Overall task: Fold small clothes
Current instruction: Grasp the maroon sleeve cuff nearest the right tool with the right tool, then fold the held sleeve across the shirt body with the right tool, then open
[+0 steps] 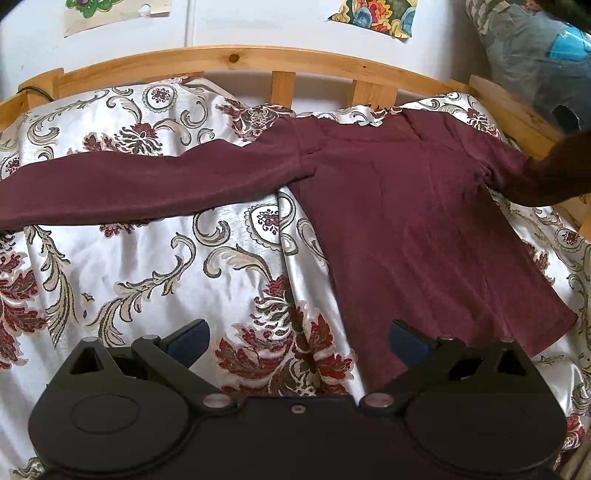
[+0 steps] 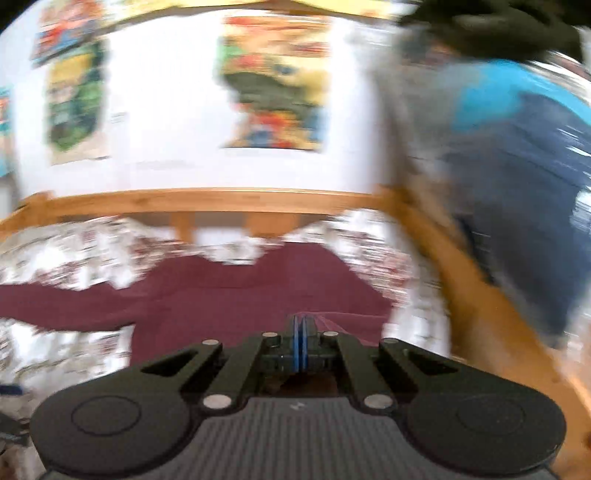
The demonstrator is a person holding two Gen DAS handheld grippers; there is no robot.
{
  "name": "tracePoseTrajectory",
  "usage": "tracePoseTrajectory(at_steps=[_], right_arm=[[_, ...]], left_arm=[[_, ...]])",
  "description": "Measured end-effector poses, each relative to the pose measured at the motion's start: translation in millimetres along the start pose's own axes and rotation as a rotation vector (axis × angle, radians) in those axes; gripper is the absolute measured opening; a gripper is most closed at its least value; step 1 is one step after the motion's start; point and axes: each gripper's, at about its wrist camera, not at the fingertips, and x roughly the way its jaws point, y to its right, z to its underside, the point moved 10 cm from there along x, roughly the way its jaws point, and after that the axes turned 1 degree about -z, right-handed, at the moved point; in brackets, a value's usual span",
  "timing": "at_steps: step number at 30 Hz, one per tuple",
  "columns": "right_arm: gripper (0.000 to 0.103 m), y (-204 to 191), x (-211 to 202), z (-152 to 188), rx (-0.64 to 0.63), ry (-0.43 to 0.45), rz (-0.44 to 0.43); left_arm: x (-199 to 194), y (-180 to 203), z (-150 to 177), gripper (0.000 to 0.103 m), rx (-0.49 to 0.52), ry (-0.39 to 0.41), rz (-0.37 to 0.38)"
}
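A maroon long-sleeved top (image 1: 406, 206) lies flat on the patterned satin bedspread (image 1: 129, 266). Its left sleeve (image 1: 129, 184) stretches out to the left. The right sleeve (image 1: 546, 177) rises off the bed toward the right edge. My left gripper (image 1: 297, 332) hovers open over the bedspread, just left of the top's hem, with nothing between its fingers. In the blurred right wrist view my right gripper (image 2: 303, 330) is shut, its blue pads pressed together. A ridge of the maroon top (image 2: 240, 295) runs up to them.
A wooden bed rail (image 1: 229, 59) runs along the far side and down the right. Colourful pictures (image 1: 376, 14) hang on the white wall behind. A person in blue and grey clothes (image 2: 517, 206) stands at the right of the bed.
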Motion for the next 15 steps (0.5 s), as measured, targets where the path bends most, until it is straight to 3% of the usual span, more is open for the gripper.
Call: tracePoseTrajectory(at_steps=[3,9,15], right_arm=[[0.003,-52.7,16.1,3.4,-0.082,-0.011,-0.096],[0.003,-146.9,75.7,33.5,-0.329,-0.054,-0.168],[0.007,-199.6,116.9,67.8,-0.435,-0.106,-0.233]], left_arm=[[-1.6,-1.0,-0.6,0.102,0.002,0.001,0.005],[-5.4,0.5,-0.3,0.102,0.018,0.006,0.031],[-3.0,1.9,1.8,0.102,0.030,-0.006,0.051]])
